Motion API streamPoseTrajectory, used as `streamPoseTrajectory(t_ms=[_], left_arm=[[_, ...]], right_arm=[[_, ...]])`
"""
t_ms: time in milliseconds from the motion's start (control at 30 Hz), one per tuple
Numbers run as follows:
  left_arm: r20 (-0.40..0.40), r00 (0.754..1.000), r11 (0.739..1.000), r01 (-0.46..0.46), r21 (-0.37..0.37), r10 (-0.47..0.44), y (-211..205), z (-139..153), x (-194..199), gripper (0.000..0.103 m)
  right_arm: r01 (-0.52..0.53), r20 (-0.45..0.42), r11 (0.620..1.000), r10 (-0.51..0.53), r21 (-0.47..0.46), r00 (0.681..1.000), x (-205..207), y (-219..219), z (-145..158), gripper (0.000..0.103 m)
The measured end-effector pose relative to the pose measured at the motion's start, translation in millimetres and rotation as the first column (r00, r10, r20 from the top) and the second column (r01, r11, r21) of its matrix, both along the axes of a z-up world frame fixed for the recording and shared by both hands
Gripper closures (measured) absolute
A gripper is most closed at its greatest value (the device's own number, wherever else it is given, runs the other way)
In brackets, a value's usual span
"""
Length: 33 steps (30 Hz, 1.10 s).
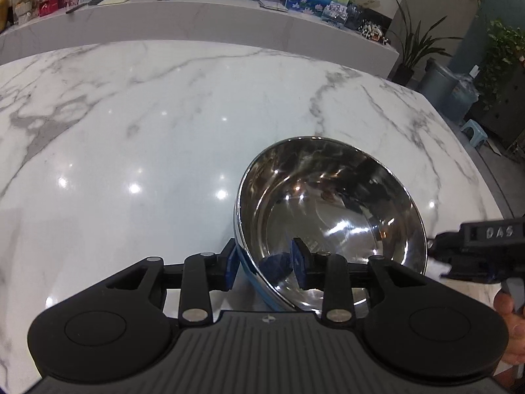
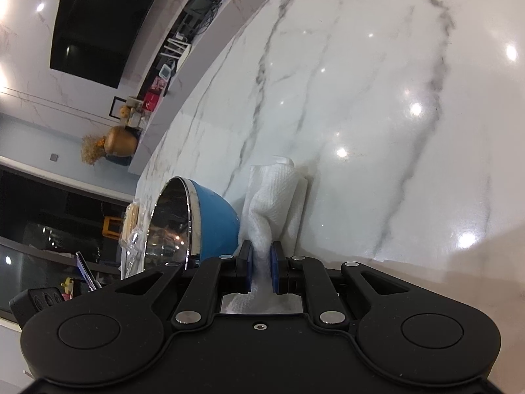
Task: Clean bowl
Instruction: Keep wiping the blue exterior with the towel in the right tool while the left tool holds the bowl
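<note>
A steel bowl (image 1: pixel 331 216) with a blue outside is tilted on the marble table (image 1: pixel 164 124). My left gripper (image 1: pixel 264 264) is shut on its near rim, one pad inside and one outside. The bowl also shows in the right wrist view (image 2: pixel 197 226), tipped with its shiny inside facing left. My right gripper (image 2: pixel 261 264) is shut on a white paper towel (image 2: pixel 275 203), which stands up from the jaws just right of the bowl's blue wall. The right gripper also shows in the left wrist view (image 1: pixel 472 249), beside the bowl's right rim.
A long white counter (image 1: pixel 197 23) with boxes, a router and pictures runs behind the table. Potted plants (image 1: pixel 416 46) and a bin stand at the far right. A packet of wooden sticks (image 2: pixel 131 223) lies left of the bowl at the table edge.
</note>
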State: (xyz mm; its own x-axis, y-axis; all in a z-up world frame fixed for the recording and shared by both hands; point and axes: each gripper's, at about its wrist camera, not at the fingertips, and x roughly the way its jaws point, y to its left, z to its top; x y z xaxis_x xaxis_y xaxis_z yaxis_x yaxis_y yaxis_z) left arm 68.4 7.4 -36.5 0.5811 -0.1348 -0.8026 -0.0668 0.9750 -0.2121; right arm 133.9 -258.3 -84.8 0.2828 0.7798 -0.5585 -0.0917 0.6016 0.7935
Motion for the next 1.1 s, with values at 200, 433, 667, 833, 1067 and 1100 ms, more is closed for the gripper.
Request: streamPoseTrajectory(t_ms=[200, 433, 667, 833, 1067, 1100], left_arm=[[-0.008, 1.0, 1.0, 0.004, -0.031, -0.004, 5, -2, 0, 0.079], [0.001, 0.999, 0.999, 0.051, 0.004, -0.051, 1, -2, 5, 0.079], [0.015, 0.996, 0.995, 0.092, 0.034, -0.092, -3, -1, 11, 0.079], [0.012, 0.995, 0.994, 0.099, 0.041, -0.099, -4, 0, 14, 0.079], [-0.008, 0.996, 0.993, 0.089, 0.072, -0.088, -9, 3, 6, 0.078], [-0.013, 0.996, 0.994, 0.086, 0.073, -0.085, -9, 3, 5, 0.078]], right_arm=[[0.072, 0.06, 0.988, -0.081, 0.134, 0.995, 2, -17, 14, 0.092], [0.079, 0.059, 0.986, -0.089, 0.147, 0.994, 5, -20, 14, 0.092], [0.088, 0.032, 0.991, -0.091, 0.1, 0.995, 8, -18, 8, 0.092], [0.07, -0.003, 0.997, -0.07, 0.018, 0.998, 6, -7, -2, 0.092], [0.05, -0.017, 0.998, -0.05, -0.03, 0.999, 2, 5, -5, 0.092], [0.048, -0.017, 0.998, -0.049, -0.029, 0.999, 1, 5, -5, 0.092]])
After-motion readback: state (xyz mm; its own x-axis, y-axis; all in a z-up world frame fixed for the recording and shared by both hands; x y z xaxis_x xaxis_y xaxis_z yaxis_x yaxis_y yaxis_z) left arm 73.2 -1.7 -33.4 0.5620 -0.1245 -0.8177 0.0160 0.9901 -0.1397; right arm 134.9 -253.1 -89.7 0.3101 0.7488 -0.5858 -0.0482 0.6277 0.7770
